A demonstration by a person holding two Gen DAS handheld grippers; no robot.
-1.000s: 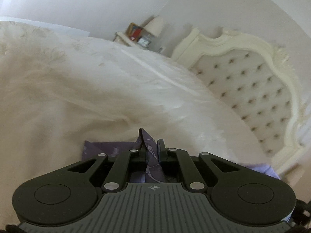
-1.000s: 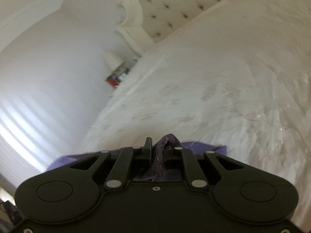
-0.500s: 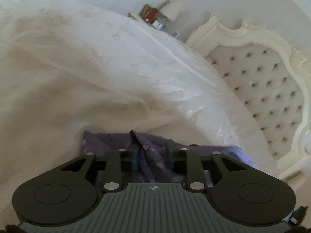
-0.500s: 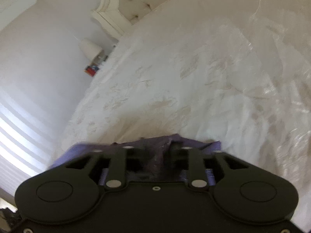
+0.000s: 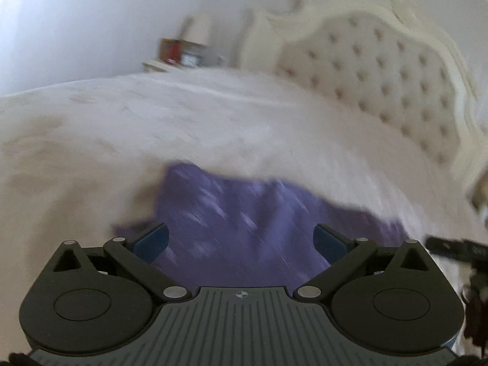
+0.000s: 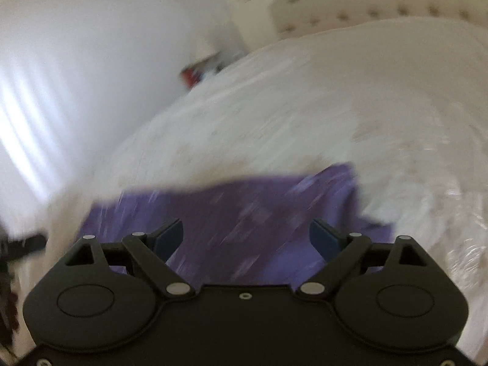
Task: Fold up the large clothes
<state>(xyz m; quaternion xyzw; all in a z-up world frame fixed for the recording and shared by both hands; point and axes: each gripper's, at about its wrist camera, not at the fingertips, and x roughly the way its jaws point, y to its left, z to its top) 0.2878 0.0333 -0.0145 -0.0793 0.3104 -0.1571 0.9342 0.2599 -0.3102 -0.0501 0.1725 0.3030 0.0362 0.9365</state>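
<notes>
Evidently, the purple patterned cloth garment (image 5: 244, 213) had just been released by both wide-spread grippers, left (image 5: 241, 238) and right (image 6: 246, 234); loosely dropped folds could be undone.

Purple garment (image 5: 244, 213) flat on white bedspread (image 5: 152, 128)

The left gripper (image 5: 241, 241) is a matte black two-finger tool with dark blue pads on its fingertips (image 5: 152, 239), two round black discs at its sides, silver rivets at the linkage joints, and a grey ribbed centre plate bearing a small white crosshair mark. The right gripper (image 6: 245, 238) has the same black linkages, round discs, silver rivets and blue-padded fingertips (image 6: 324, 239), but its centre plate is plain black with one small silver screw and further screws near its lower corners.
</notes>
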